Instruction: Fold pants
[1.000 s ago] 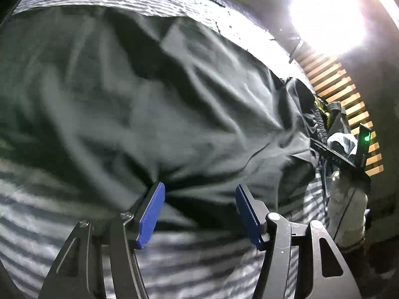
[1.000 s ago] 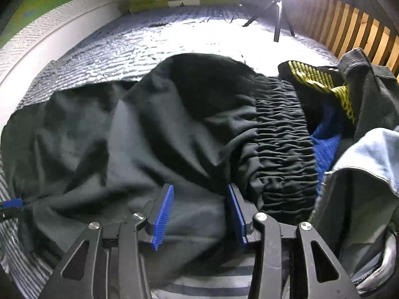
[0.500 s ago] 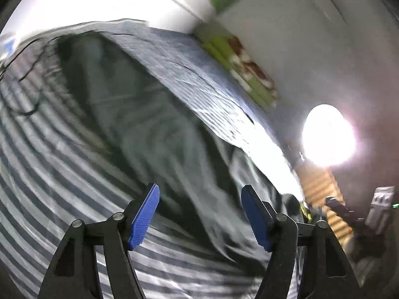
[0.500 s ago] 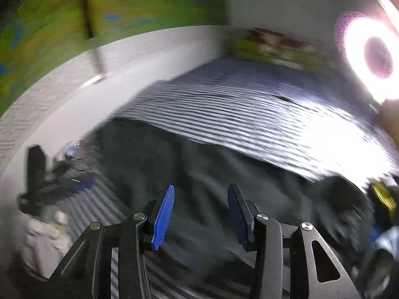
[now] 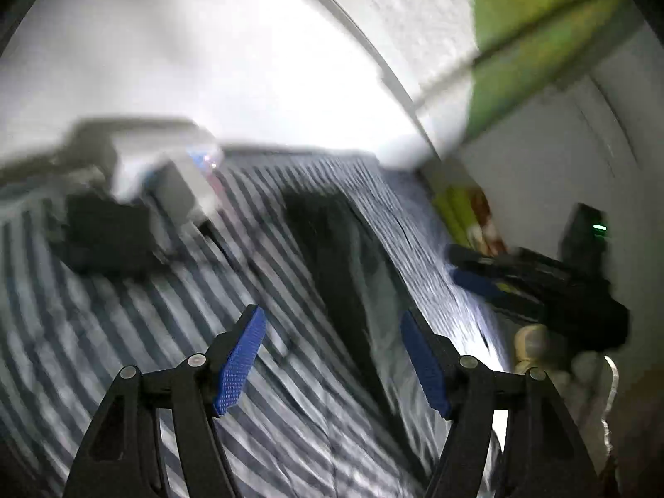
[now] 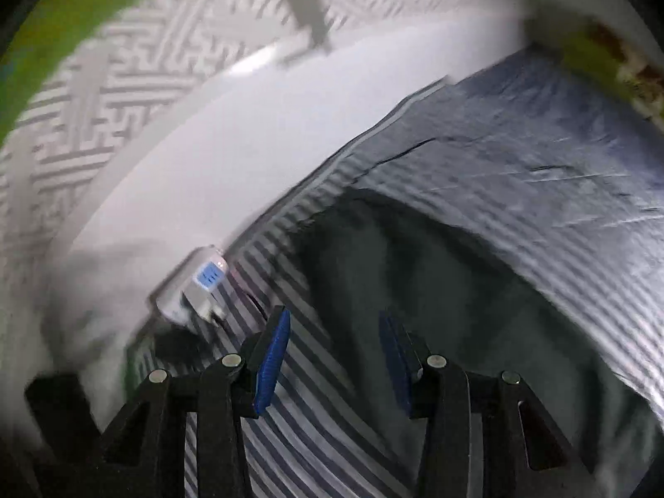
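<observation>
The dark pants (image 6: 435,290) lie spread on the striped bed (image 6: 539,174), running toward twelve o'clock ahead of both tongs. The left tongs (image 5: 332,361) and right tongs (image 6: 336,357) hang spread, gripping nothing; a white box (image 6: 199,286) sits at ten o'clock.

Striped bedsheet (image 6: 539,216), white patterned wall (image 6: 137,54) w/ green upper section (image 5: 535,29).

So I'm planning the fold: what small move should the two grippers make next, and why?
Probably lower both toward the far end of the dark pants. The left gripper and right gripper are open and hold nothing, while the pants lie spread on the striped sheet, with blurred frames hiding the hem.
</observation>
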`<state>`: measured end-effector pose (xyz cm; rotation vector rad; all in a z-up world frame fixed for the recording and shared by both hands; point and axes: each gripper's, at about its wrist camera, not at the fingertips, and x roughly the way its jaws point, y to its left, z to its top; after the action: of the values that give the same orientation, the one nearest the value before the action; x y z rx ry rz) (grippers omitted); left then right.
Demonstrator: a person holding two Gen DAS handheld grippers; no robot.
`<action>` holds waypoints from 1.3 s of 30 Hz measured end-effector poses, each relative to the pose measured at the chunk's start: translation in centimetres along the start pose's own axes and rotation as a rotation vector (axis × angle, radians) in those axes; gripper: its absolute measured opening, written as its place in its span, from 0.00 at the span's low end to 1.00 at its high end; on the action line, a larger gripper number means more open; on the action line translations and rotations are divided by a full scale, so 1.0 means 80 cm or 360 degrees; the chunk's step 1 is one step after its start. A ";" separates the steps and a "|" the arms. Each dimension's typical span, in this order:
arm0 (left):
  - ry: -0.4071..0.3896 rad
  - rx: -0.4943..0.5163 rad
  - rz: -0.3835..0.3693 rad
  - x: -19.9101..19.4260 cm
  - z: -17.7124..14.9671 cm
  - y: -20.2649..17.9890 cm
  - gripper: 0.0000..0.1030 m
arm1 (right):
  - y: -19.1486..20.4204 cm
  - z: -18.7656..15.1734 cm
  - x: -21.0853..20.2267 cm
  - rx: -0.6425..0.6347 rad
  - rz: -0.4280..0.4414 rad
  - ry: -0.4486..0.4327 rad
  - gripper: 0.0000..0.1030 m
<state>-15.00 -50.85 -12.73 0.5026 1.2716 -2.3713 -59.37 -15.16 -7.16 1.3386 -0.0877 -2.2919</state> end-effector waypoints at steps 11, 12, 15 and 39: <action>-0.0060 -0.0157 -0.0055 -0.003 0.026 0.030 0.69 | 0.058 0.052 0.196 -0.0157 -0.0354 0.0205 0.40; -0.0064 -0.0152 -0.0046 -0.005 0.026 0.031 0.69 | 0.058 0.051 0.200 -0.0175 -0.0397 0.0201 0.40; -0.0055 -0.0182 -0.0105 -0.013 0.026 0.033 0.69 | 0.054 0.050 0.204 -0.0188 -0.0387 0.0217 0.40; 0.0069 -0.0206 -0.0211 0.008 0.031 0.032 0.69 | 0.006 0.059 0.211 0.0221 -0.0001 0.0182 0.05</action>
<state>-14.60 -54.37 -13.53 0.4444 1.5095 -2.3753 -69.96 -23.73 -18.15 1.5366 -0.2121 -2.2391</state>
